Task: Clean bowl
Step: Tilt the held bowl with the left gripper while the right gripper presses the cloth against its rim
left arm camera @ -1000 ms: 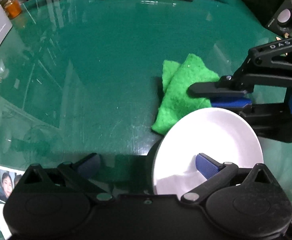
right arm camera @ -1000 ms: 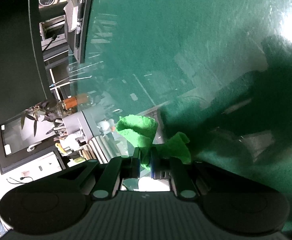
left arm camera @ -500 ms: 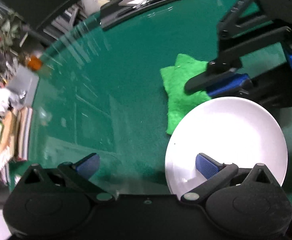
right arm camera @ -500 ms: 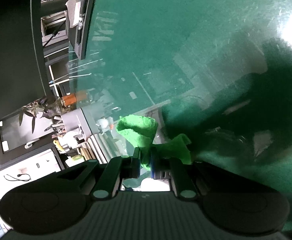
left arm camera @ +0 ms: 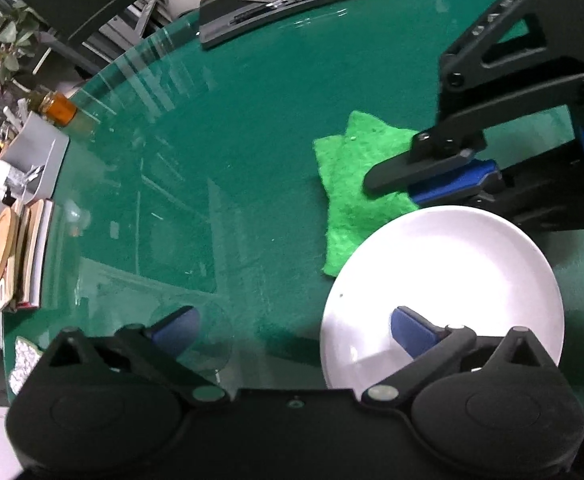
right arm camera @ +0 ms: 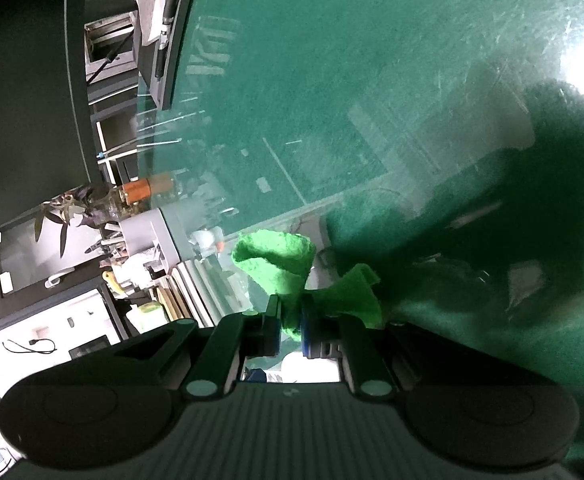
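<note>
Left gripper jaws opening wide, one finger over white bowl lower right; right gripper clamped on green cloth; no legible writing.

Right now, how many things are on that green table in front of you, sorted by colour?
White: 1, the bowl.
Bright green: 1, the cloth, pinched by the right gripper.
Dark grey: 1, the tray at the far edge.
Total: 3.
</note>
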